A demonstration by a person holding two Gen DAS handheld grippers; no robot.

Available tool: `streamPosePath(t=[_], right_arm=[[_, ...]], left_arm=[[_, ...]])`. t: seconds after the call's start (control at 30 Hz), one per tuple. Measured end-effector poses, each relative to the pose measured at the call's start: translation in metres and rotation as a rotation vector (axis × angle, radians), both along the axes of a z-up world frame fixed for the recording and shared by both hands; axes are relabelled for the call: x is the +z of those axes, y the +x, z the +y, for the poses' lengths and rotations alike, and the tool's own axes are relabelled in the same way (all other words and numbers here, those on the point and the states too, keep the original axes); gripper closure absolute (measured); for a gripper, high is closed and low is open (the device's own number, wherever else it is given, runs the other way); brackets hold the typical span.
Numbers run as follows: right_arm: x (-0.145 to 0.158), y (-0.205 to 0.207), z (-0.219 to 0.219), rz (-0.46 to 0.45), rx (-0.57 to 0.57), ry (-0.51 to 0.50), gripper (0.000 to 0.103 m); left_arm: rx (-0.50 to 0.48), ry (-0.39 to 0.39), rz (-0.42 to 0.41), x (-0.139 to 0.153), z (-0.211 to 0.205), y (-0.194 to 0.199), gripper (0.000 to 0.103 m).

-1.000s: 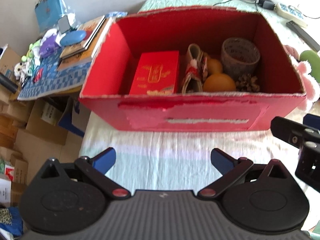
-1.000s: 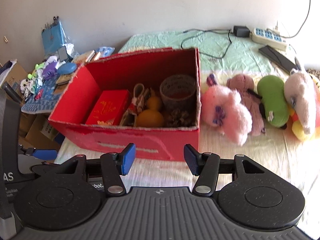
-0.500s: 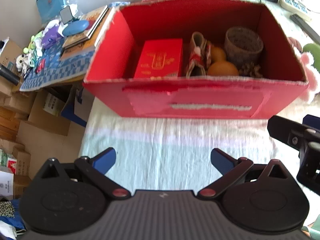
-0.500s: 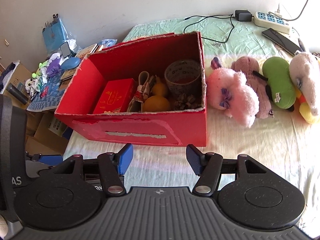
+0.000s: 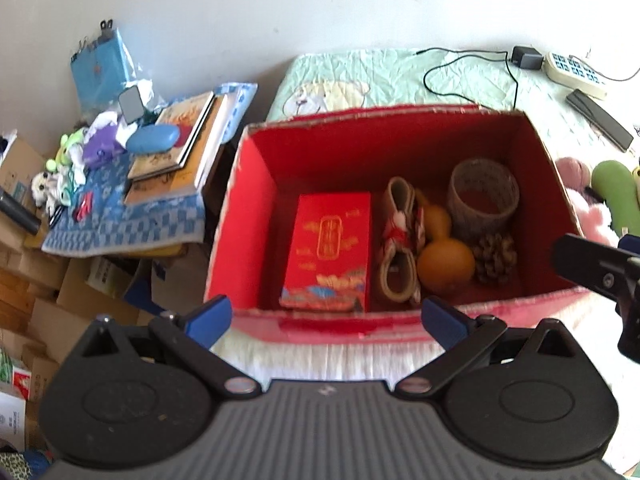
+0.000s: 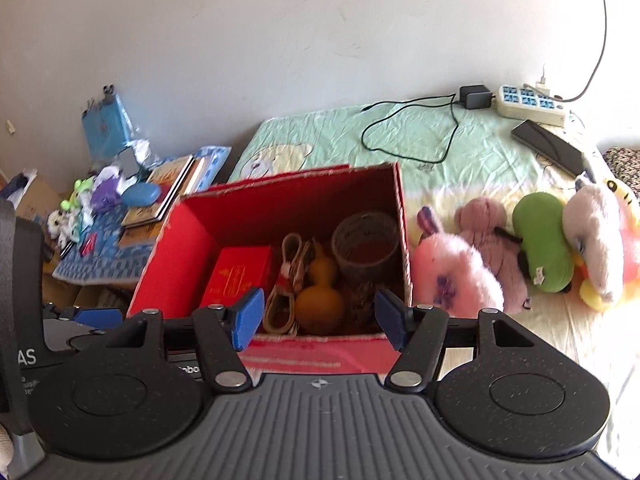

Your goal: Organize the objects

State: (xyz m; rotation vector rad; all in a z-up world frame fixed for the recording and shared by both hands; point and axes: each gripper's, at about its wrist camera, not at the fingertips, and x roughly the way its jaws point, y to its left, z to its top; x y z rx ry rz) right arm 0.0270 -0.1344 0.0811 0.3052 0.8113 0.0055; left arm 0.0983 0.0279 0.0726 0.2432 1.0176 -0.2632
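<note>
A red box (image 5: 244,240) stands open on the bed (image 6: 472,152), near the bed's left edge. Inside, along its floor from left to right, lie a red packet (image 5: 330,252), a pair of woven slippers (image 5: 398,248), a yellow gourd (image 5: 442,256), a pine cone (image 5: 494,258) and, behind the cone in the far right corner, a grey cup (image 5: 484,194). The gourd touches the slippers on one side and sits just beside the cone on the other.

Outside the box, against its right wall, a row of plush toys lies on the bed: a pink one (image 6: 456,276) touching the box, then a mauve one (image 6: 496,240), a green one (image 6: 542,242) and a pale pink one (image 6: 596,240) toward the bed's right edge. At the far edge of the bed are a power strip (image 6: 532,106), a black charger (image 6: 474,96) with its cable, and a dark remote (image 6: 548,146).

The left claw (image 5: 326,318) is wide, with nothing between its blue pads, over the box's near wall. The right claw (image 6: 318,318) is opening, its jaws far apart and empty, also at the near wall.

Left of the bed, a low stand under a blue cloth (image 5: 120,220) carries books (image 5: 176,144), a blue case (image 5: 152,140) and small toys.
</note>
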Motion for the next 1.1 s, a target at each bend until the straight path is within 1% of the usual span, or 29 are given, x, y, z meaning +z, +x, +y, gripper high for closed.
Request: streamPosePath(t=[0.2, 0.5, 0.73, 0.9, 1.1], right_arm=[[-0.005, 0.014, 0.002, 0.009, -0.044, -0.018, 0.039], [-0.019, 0.032, 0.01, 0.042, -0.089, -0.044, 0.039], [-0.027, 0.041, 0.015, 0.036, -0.093, -0.058, 0.039], [-0.03, 0.045, 0.014, 0.036, -0.094, -0.054, 0.039], [-0.033, 0.051, 0.017, 0.035, -0.091, -0.073, 0.039]], left_arm=[[-0.024, -0.023, -0.017, -0.005, 0.0, 0.019, 0.002], [-0.058, -0.056, -0.018, -0.019, 0.001, 0.037, 0.002], [-0.074, -0.073, -0.022, -0.025, 0.002, 0.045, 0.002], [-0.083, -0.09, -0.041, -0.027, 0.002, 0.047, 0.002], [-0.084, -0.087, -0.049, -0.031, 0.001, 0.052, 0.002]])
